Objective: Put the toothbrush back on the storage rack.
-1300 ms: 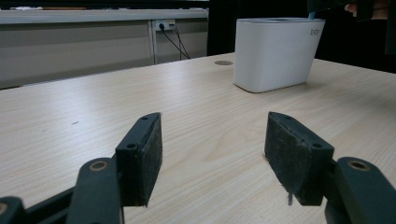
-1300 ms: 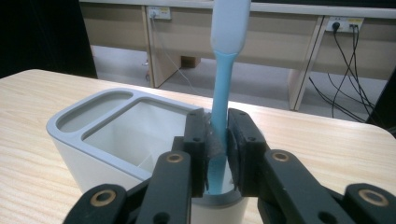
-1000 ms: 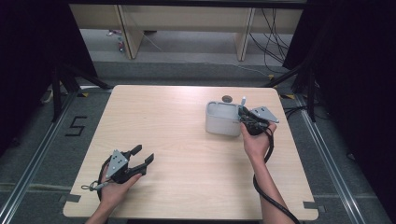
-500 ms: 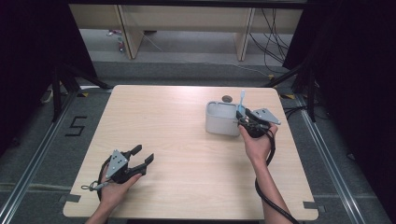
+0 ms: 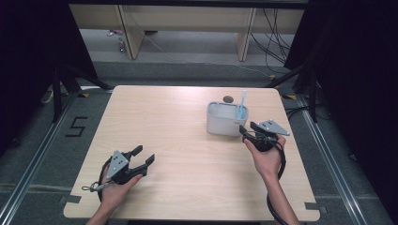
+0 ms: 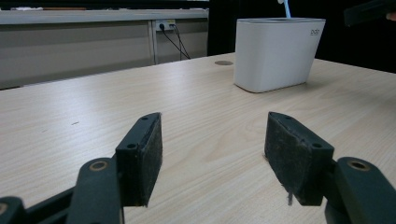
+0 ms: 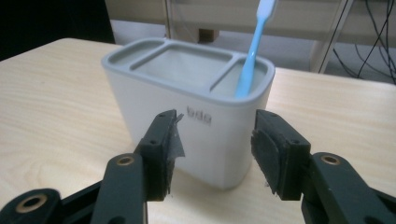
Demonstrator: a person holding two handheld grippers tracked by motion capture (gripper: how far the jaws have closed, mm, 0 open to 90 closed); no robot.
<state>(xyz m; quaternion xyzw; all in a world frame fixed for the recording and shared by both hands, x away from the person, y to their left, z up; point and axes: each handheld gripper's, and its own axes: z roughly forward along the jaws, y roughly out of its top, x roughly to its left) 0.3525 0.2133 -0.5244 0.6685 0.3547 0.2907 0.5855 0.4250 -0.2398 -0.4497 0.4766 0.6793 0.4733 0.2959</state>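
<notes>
While I held one gripper in each hand, two in all, a single white holder (image 5: pixel 227 119) stood on the table (image 5: pixel 187 140). My right gripper (image 5: pixel 249 133) sat just beside the holder's near right corner, its two jaws spread apart and gripping nothing; in the right gripper view (image 7: pixel 212 151) the holder's (image 7: pixel 187 107) front wall showed between my pads (image 7: pixel 168 149) without touching either. My left gripper (image 5: pixel 143 157) lay well apart from the holder, toward the near left of the table, jaws wide open and empty; in the left gripper view (image 6: pixel 212 158) bare wood lay between its pads (image 6: pixel 294 158), with the holder (image 6: pixel 275 53) far ahead.

One blue toothbrush (image 7: pixel 254 46) stood in the holder, tilted, in the small end compartment. I counted three compartments in the holder's top: a wide middle one and a narrower one at each end. Small grey letters on the holder's front (image 7: pixel 198 115) looked like "bda", though I could not read them surely. On the floor left of the table, well away from the holder, a mark (image 5: pixel 76 126) read "5". One small dark round spot (image 5: pixel 228 99) lay just behind the holder.
</notes>
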